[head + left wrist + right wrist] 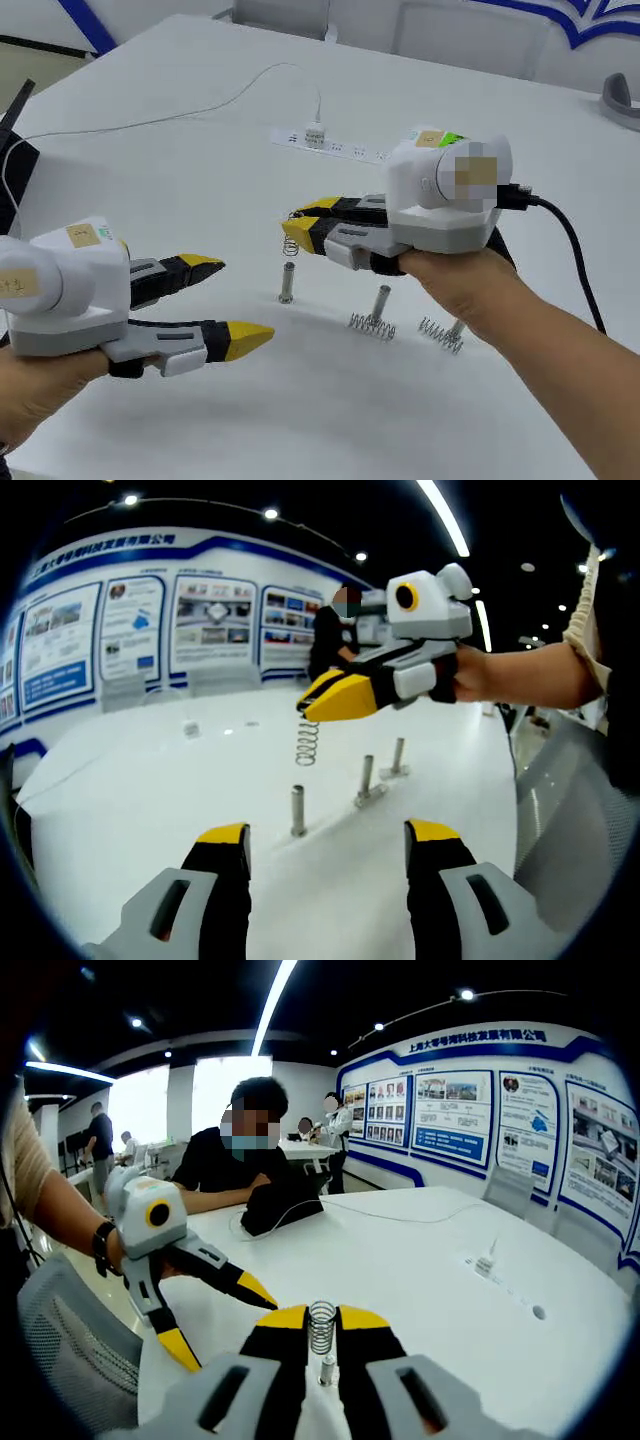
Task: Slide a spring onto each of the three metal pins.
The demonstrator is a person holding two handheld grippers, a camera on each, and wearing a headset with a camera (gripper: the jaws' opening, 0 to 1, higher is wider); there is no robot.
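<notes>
Head view: a spring (289, 244) is clamped in the right gripper (297, 230) above a bare pin (287, 282); straight lowering is called for. The left gripper (240, 300) is held apart.

Table (180, 150): plain white.
Left gripper (240, 300), right gripper (296, 226): white and grey bodies, black jaws, yellow tips.
Spring (288, 246), pin (287, 283): silver metal.
Cable (575, 250): black.
Power strip (325, 146): white.
</notes>
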